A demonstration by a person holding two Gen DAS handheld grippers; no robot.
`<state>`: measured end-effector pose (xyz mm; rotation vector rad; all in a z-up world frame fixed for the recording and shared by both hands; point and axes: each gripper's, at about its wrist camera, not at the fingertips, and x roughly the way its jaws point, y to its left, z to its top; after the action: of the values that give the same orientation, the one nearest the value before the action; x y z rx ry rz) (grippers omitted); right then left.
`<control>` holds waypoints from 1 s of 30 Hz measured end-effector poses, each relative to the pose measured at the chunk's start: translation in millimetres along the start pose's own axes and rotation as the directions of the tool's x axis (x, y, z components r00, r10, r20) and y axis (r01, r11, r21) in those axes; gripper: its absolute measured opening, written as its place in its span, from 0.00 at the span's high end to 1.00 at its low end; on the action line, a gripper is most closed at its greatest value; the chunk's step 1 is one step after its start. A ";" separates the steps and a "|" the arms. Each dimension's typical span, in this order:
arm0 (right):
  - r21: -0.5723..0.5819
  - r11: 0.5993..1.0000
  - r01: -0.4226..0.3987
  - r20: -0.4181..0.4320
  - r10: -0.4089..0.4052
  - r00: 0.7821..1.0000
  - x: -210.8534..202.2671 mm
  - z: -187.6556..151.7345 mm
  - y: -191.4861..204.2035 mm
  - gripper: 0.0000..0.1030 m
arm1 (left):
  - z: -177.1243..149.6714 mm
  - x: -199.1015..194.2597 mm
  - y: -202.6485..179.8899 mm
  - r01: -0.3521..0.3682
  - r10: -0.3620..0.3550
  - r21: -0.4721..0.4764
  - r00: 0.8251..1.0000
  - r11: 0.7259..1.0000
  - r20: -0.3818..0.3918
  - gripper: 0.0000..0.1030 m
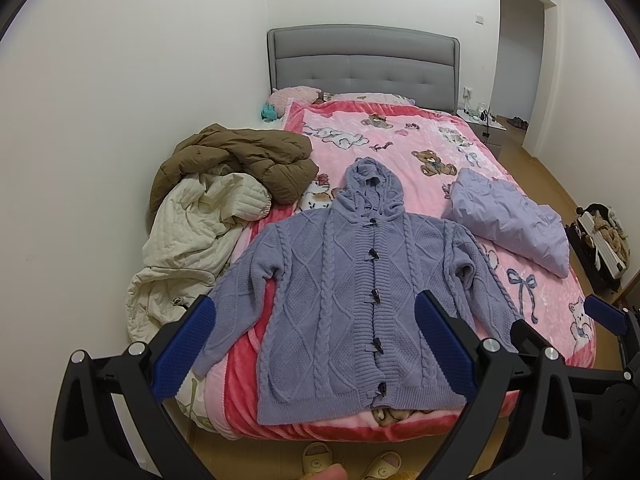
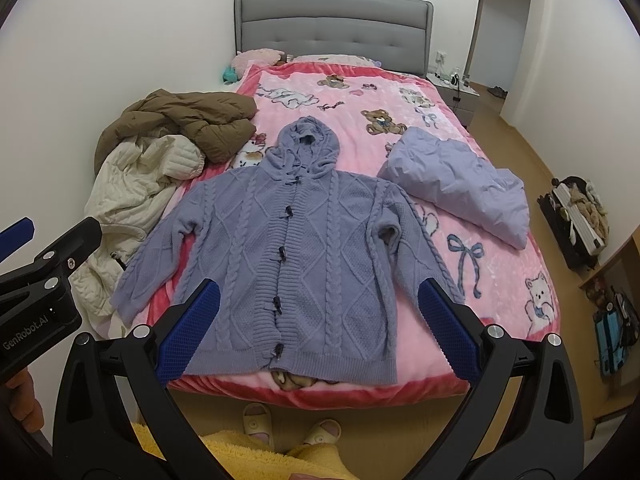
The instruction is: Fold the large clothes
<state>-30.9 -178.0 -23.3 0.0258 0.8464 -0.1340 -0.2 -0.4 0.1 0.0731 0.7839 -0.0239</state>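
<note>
A purple cable-knit hooded cardigan point(image 1: 344, 300) point(image 2: 288, 248) lies spread flat and face up on the pink blanket at the foot of the bed, sleeves angled out, toggles fastened, hood toward the headboard. My left gripper point(image 1: 316, 344) hovers open above the bed's foot, its blue pads on either side of the cardigan's lower half, holding nothing. My right gripper point(image 2: 320, 324) is open too, above the cardigan's hem, and touches nothing. The left gripper's body shows at the left edge of the right wrist view.
A brown puffer jacket point(image 1: 240, 160) and a cream quilted coat point(image 1: 188, 240) are heaped on the bed's left side. A folded lilac padded garment point(image 1: 516, 220) lies at the right. The pink blanket point(image 2: 500, 280) covers the bed. Slippered feet point(image 2: 288, 428) stand on the wood floor. A nightstand point(image 2: 456, 92) stands by the headboard.
</note>
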 end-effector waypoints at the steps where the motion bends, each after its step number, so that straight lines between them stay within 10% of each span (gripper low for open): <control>1: 0.000 1.000 0.000 -0.001 0.000 1.000 0.3 0.4 -1.1 0.08 | 0.0 0.1 0.0 0.000 0.000 0.000 1.000 1.000 -0.002 0.05; 30: 0.009 0.996 -0.088 0.023 0.088 0.996 70.2 75.5 -64.2 0.08 | 50.4 80.6 -33.1 -0.051 0.047 -0.067 0.996 0.996 -0.072 0.05</control>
<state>63.0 -255.0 -23.8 0.0706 0.8202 -0.0552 90.7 -36.7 -23.1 0.0284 0.8521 0.0522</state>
